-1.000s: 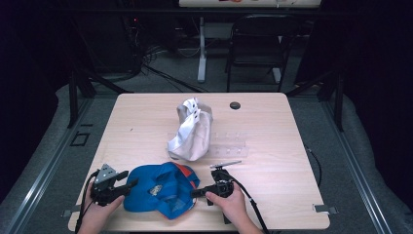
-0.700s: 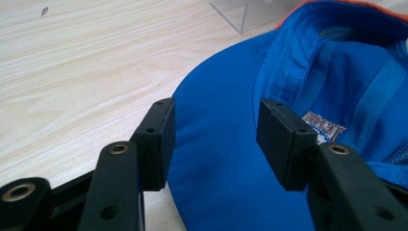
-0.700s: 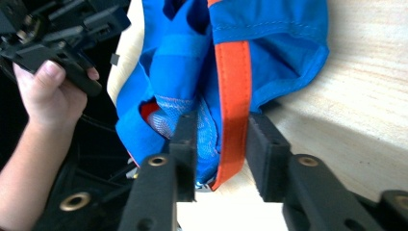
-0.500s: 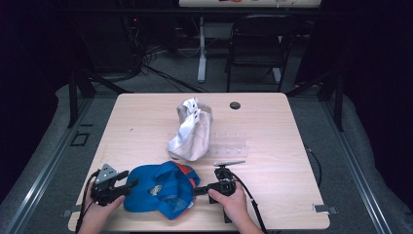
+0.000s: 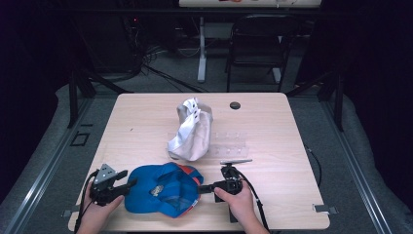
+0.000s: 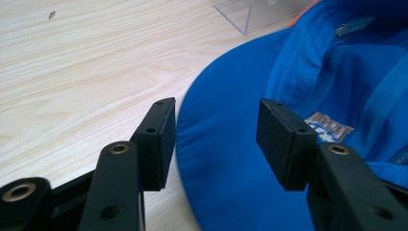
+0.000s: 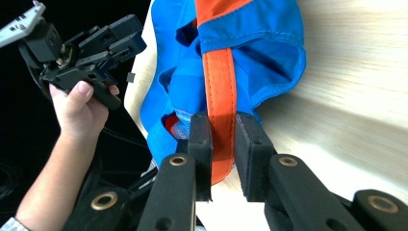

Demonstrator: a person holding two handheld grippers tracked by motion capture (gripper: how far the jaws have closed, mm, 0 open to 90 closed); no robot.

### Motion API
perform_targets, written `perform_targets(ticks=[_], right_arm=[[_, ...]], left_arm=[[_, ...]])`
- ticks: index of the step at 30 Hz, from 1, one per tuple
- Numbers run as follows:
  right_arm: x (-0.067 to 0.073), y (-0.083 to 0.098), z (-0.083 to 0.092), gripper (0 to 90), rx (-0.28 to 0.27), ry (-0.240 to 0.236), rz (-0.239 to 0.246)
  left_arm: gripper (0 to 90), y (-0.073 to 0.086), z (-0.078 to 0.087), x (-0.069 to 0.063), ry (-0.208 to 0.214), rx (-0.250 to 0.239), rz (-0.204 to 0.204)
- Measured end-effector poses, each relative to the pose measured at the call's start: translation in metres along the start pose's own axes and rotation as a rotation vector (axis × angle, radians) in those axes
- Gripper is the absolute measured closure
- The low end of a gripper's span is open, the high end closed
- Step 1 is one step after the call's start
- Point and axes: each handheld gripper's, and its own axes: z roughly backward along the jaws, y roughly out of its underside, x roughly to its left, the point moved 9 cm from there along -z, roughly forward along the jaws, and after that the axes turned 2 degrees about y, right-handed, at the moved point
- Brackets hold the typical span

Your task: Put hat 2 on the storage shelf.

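High view: a blue cap point(image 5: 163, 189) lies upside down at the near edge of the worktop point(image 5: 141, 122), between the two claws. The left claw point(image 5: 127, 184) sits at the cap's left side, the right claw point(image 5: 201, 188) at its right side, each in one of the person's hands. Beyond the cap, farther from both claws, stand a white cap point(image 5: 191, 131) and a clear box point(image 5: 229, 142).

In the left gripper view, the left claw point(image 6: 216, 139) stands wide open. The cap's brim point(image 6: 226, 159) lies between its jaws, and neither pad presses on it.

In the right gripper view, the right claw point(image 7: 222, 144) has just been closing, and its jaws now pinch the cap's orange strap point(image 7: 220, 91), which runs straight up between the pads. The blue cloth bunches just beyond the jaws. To their upper left, across the cap, the other hand point(image 7: 79, 108) holds the left claw.
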Motion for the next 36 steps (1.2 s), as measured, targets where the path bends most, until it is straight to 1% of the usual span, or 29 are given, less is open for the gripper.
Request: perform_targets(ticks=[1,2,4,5,6,7,9,10,11,12,13,14,15,16,17,18,20,21,23,25,26,27,28,29,31,32,36], right_arm=[[-0.001,0.001,0.003,78.6,0.013,-0.004,0.005],[-0.001,0.000,0.007,78.6,0.002,-0.003,-0.005],[0.000,-0.001,0.013,78.6,-0.007,-0.022,-0.026],[0.001,0.000,0.015,78.6,-0.004,-0.030,-0.024],[0.004,0.000,0.019,78.7,-0.010,-0.038,-0.038],[0.007,-0.001,0.022,78.6,-0.013,-0.050,-0.032],[0.013,-0.002,0.029,78.6,-0.017,-0.053,-0.016],[0.017,-0.004,0.035,78.7,-0.022,-0.055,-0.008],[0.020,-0.006,0.040,78.7,-0.026,-0.061,-0.002],[0.023,-0.008,0.046,78.6,-0.026,-0.066,-0.005],[0.026,-0.011,0.048,78.6,-0.039,-0.066,-0.023],[0.028,-0.013,0.053,78.6,-0.036,-0.070,-0.019],[0.027,-0.013,0.058,78.7,-0.018,-0.042,-0.014],[0.034,-0.018,0.061,78.7,-0.038,-0.078,-0.035],[0.038,-0.021,0.066,78.7,-0.032,-0.097,-0.033],[0.043,-0.024,0.071,78.6,-0.040,-0.112,-0.054],[0.050,-0.029,0.081,78.6,-0.039,-0.147,-0.047],[0.054,-0.031,0.083,78.7,-0.049,-0.158,-0.060],[0.061,-0.036,0.093,78.7,-0.052,-0.192,-0.082],[0.066,-0.040,0.098,78.7,-0.067,-0.216,-0.103],[0.069,-0.041,0.103,78.7,-0.067,-0.238,-0.116],[0.071,-0.043,0.105,78.7,-0.069,-0.251,-0.119],[0.073,-0.045,0.109,78.7,-0.070,-0.261,-0.125],[0.076,-0.047,0.111,78.7,-0.081,-0.268,-0.141],[0.079,-0.051,0.116,78.7,-0.084,-0.274,-0.137],[0.083,-0.054,0.121,78.7,-0.093,-0.274,-0.139],[0.091,-0.063,0.133,78.7,-0.109,-0.279,-0.138]], left_arm=[[49.2,0.000,0.001,0.001,-0.003,0.002,0.002],[49.2,0.000,0.001,0.001,-0.002,-0.001,0.005],[49.2,-0.001,0.002,0.002,-0.005,-0.010,0.005],[49.2,-0.002,0.002,0.002,-0.007,-0.016,0.006],[49.2,-0.002,0.002,0.002,-0.008,-0.017,0.007],[49.3,-0.002,0.002,0.003,-0.009,-0.018,0.007],[49.3,-0.002,0.002,0.003,-0.004,-0.012,0.007],[49.3,-0.003,0.002,0.003,-0.006,-0.009,0.003],[49.3,-0.004,0.000,0.002,-0.003,-0.018,0.006],[49.3,-0.004,0.000,0.001,0.001,-0.014,0.003],[49.3,-0.004,-0.001,0.000,0.003,-0.015,0.003],[49.3,-0.005,-0.002,0.000,0.005,-0.013,-0.004],[49.4,-0.005,-0.002,-0.001,0.010,-0.007,-0.008],[49.3,-0.006,-0.003,-0.001,0.008,-0.013,-0.014],[49.4,-0.007,-0.004,-0.001,0.009,-0.015,-0.011],[49.3,-0.007,-0.003,-0.002,0.012,-0.008,-0.013],[49.4,-0.007,-0.004,-0.002,0.014,-0.012,-0.014],[49.3,-0.008,-0.005,-0.001,0.014,-0.013,-0.018],[49.3,-0.008,-0.006,-0.002,0.012,-0.015,-0.014],[49.4,-0.008,-0.006,-0.002,0.014,-0.010,-0.023],[49.3,-0.008,-0.005,-0.002,0.012,-0.006,-0.023],[49.4,-0.008,-0.005,-0.002,0.010,-0.003,-0.023],[49.4,-0.008,-0.006,-0.002,0.010,-0.005,-0.018],[49.4,-0.008,-0.006,-0.003,0.005,-0.011,-0.015],[49.4,-0.009,-0.007,-0.003,0.004,-0.011,-0.020],[49.3,-0.008,-0.007,-0.004,0.008,0.002,-0.029],[49.4,-0.009,-0.008,-0.005,0.011,-0.003,-0.037]])
